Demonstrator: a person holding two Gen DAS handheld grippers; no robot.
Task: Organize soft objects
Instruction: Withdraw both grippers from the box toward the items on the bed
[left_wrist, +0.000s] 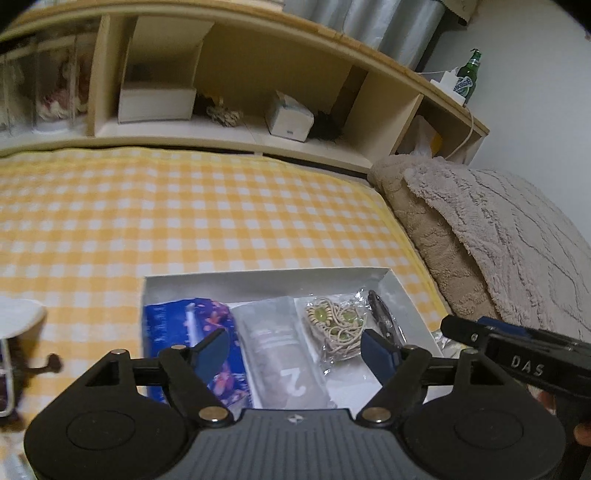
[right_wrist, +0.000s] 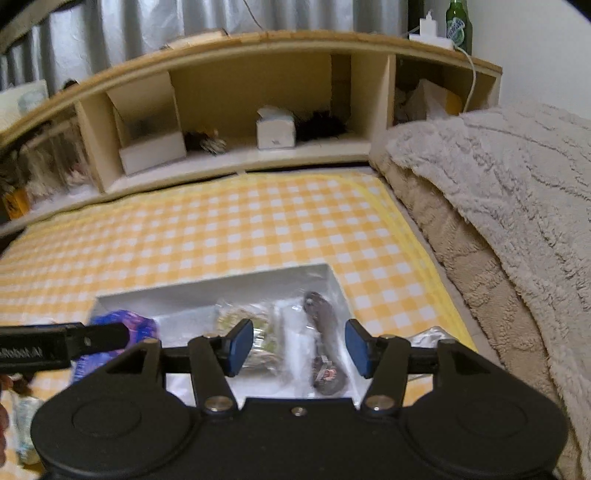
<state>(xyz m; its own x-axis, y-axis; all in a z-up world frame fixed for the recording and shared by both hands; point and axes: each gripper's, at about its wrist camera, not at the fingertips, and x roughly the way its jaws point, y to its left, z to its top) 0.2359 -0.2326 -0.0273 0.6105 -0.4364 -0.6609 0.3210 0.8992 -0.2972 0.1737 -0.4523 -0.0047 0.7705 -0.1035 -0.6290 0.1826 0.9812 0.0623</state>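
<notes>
A white shallow box (left_wrist: 266, 277) (right_wrist: 221, 286) lies on the yellow checked bedsheet. In it sit a blue floral tissue pack (left_wrist: 192, 328) (right_wrist: 125, 321), a clear bag with grey fabric (left_wrist: 280, 350), a clear bag of beige cord with green beads (left_wrist: 338, 325) (right_wrist: 255, 321) and a dark slim packet (left_wrist: 382, 314) (right_wrist: 325, 332). My left gripper (left_wrist: 295, 350) is open and empty above the box's near side. My right gripper (right_wrist: 299, 349) is open and empty over the dark packet.
A beige fleece blanket (left_wrist: 498, 229) (right_wrist: 498, 192) is piled along the right. A wooden headboard shelf (left_wrist: 258, 74) (right_wrist: 240, 92) holds white boxes, a tissue box and clutter. A green bottle (left_wrist: 467, 74) (right_wrist: 458, 22) stands on its top right. A white object (left_wrist: 18, 317) lies at left.
</notes>
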